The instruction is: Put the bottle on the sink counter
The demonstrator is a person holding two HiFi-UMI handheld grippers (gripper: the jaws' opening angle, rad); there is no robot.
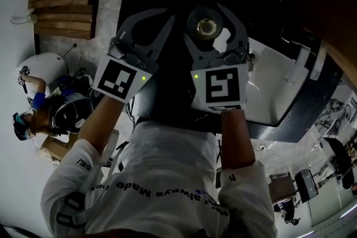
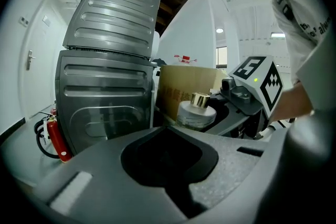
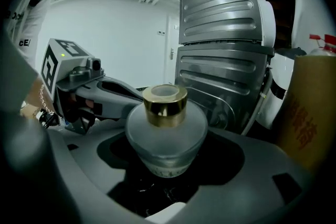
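White shirt [image 1: 162, 175] fills the bottom of the head view, with both forearms reaching forward over a black counter [image 1: 153, 100]. A white sink [image 1: 273, 92] sits to the right of it. Left gripper [image 1: 162, 14] – jaws drawn together, nothing in the hollow between them. Right gripper [image 1: 206, 13] – jaws clamped on the bottle [image 3: 165, 128], frosted glass with a gold cap, upright over dark veined counter beside the sink. Cannot tell whether its base touches.

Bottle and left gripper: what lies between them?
Only one jaw of the right gripper, which is shut on the bottle. The rest of the gap to the left gripper is bare air. The left gripper view shows this.
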